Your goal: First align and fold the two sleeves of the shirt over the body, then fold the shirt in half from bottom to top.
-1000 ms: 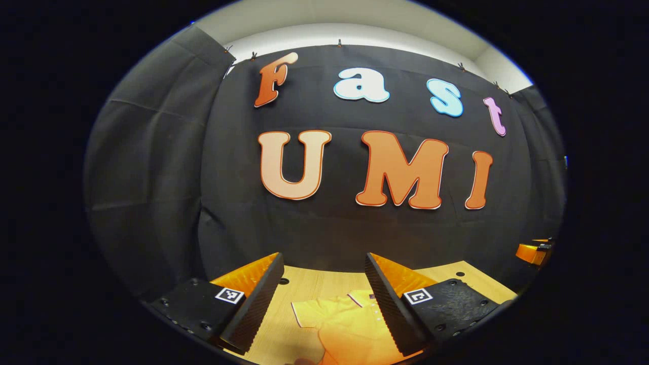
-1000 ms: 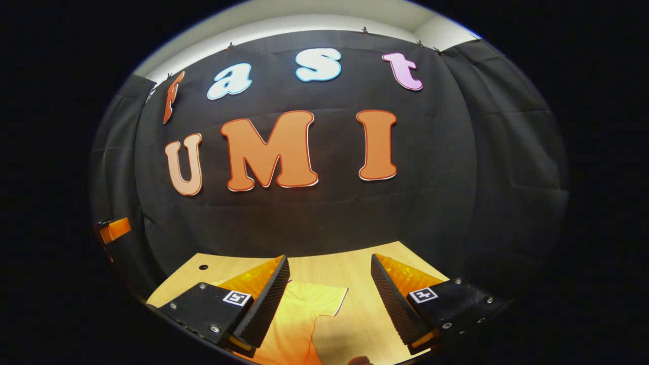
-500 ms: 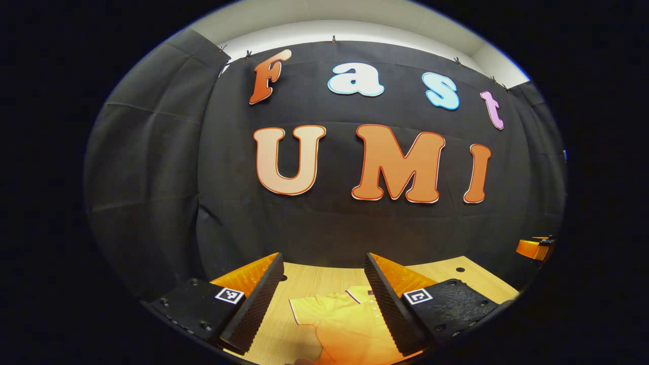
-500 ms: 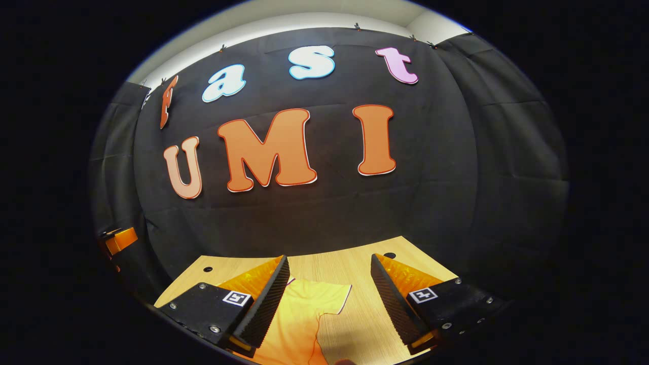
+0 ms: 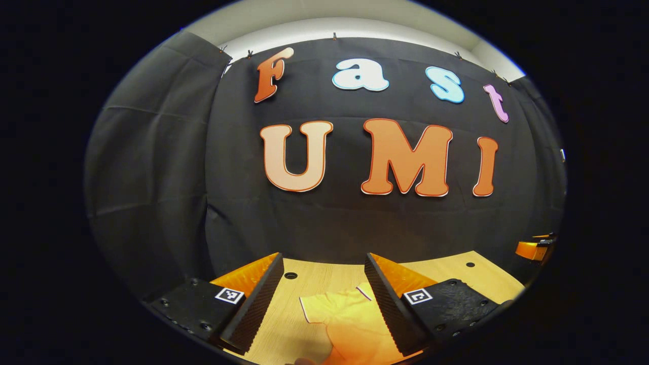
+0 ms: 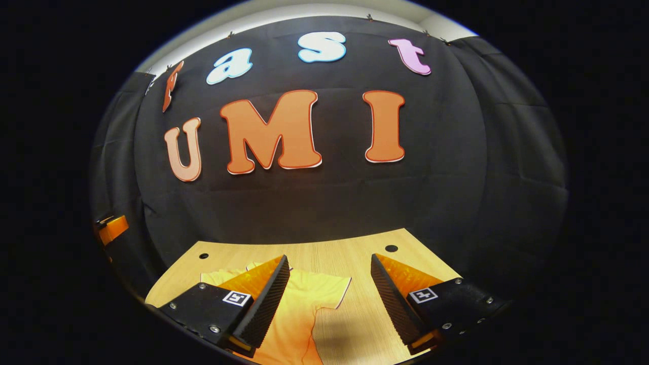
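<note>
A yellow shirt (image 5: pixel 350 322) lies flat on the wooden table (image 5: pixel 314 281). In the left gripper view one short sleeve (image 5: pixel 317 308) spreads out between the fingers and the collar edge peeks beside the right finger. My left gripper (image 5: pixel 322 299) hangs open above that sleeve, holding nothing. In the right gripper view the shirt (image 6: pixel 294 319) shows its other sleeve (image 6: pixel 327 291) spread toward the right. My right gripper (image 6: pixel 329 299) is open over that sleeve, well above the cloth, with nothing between its fingers.
The table (image 6: pixel 355 253) has small round holes near its far corners (image 6: pixel 391 248) and ends at the black cloth wall. The other gripper shows at the far right edge (image 5: pixel 532 249) of the left gripper view and at the far left edge (image 6: pixel 112 228) of the right one.
Both views have tipped downward and drawn forward a little, so more of the table and shirt shows. Both grippers stay open.
</note>
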Tool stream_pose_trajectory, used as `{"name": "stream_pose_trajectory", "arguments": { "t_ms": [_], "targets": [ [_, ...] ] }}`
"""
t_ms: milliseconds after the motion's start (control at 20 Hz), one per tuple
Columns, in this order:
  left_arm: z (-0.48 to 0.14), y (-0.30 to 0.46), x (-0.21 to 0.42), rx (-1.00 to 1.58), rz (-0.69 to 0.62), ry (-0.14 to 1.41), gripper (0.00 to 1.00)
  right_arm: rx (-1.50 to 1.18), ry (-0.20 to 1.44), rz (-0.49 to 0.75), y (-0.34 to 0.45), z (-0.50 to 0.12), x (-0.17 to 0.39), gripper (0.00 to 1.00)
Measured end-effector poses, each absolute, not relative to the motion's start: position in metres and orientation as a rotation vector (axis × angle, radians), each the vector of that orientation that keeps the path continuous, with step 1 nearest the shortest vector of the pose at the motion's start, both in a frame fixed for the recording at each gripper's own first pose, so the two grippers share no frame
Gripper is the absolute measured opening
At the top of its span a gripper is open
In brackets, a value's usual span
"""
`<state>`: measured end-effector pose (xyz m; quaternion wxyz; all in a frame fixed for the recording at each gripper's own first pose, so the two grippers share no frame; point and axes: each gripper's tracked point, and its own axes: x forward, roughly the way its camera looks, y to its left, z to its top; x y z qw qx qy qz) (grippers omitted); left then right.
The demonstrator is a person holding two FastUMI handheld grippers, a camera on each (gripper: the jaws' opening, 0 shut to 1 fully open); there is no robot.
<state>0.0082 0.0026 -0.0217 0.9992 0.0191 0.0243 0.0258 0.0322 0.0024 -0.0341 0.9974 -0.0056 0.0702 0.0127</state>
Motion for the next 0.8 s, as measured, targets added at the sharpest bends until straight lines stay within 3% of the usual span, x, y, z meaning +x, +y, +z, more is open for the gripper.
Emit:
{"name": "stream_pose_trajectory", "arguments": {
  "t_ms": [200,650,800],
  "targets": [
    [-0.022,0.001,0.018,0.023,0.043,0.05,0.98,-0.009,0.255,0.027,0.002,-0.058,0.055,0.98],
    [-0.031,0.018,0.041,0.106,0.098,0.053,0.98,0.093,0.775,-0.042,-0.008,-0.163,0.136,0.98],
    [-0.034,0.025,0.045,0.106,0.11,0.057,0.98,0.117,0.853,-0.065,-0.014,-0.19,0.163,0.99]
  ]
}}
